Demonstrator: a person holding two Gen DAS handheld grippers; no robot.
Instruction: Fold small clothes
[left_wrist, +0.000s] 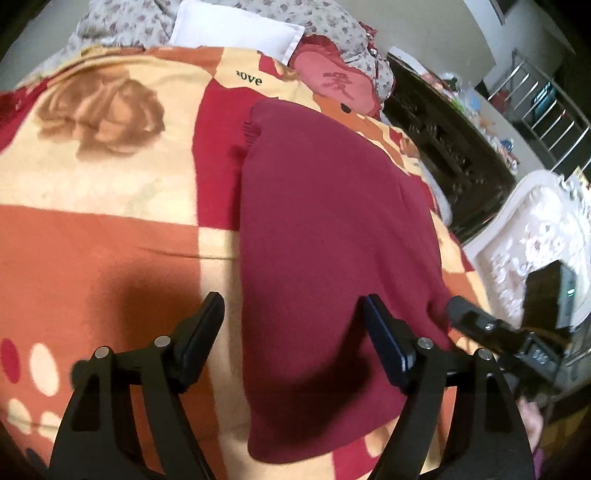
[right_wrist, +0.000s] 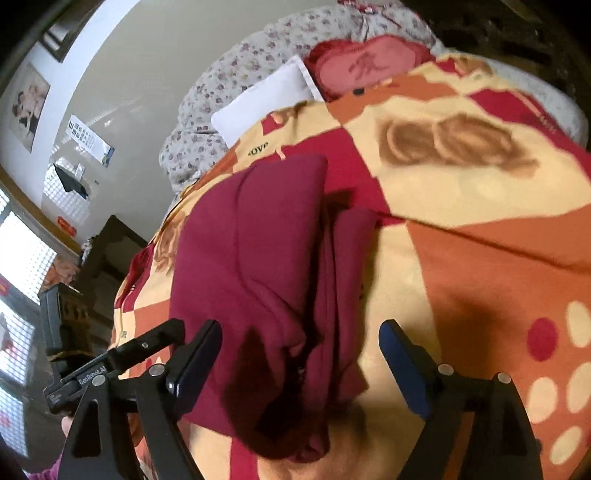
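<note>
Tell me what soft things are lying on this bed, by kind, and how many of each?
Dark red garment: 1
Patterned blanket: 1
White pillow: 1
Pink heart cushion: 1
Flowered quilt: 1
Total: 5

Left gripper: matte black frame, two angled linkage arms per side, with triangular cut-outs in the outer arms. Four silver round pivot pins across the linkage. Fingers are flat, rectangular black pads; the one at 4 o'clock shows a dark blue face.

Right gripper: same black frame, triangular cut-outs and silver pivot pins. Fingers carry dark blue pad faces.

In the right wrist view, at 8 o'clock, the other unit's black body bears white lettering, "GenRobot.AI", and a small screw. Bare skin and a purple-pink sleeve edge show at 7 o'clock.
</note>
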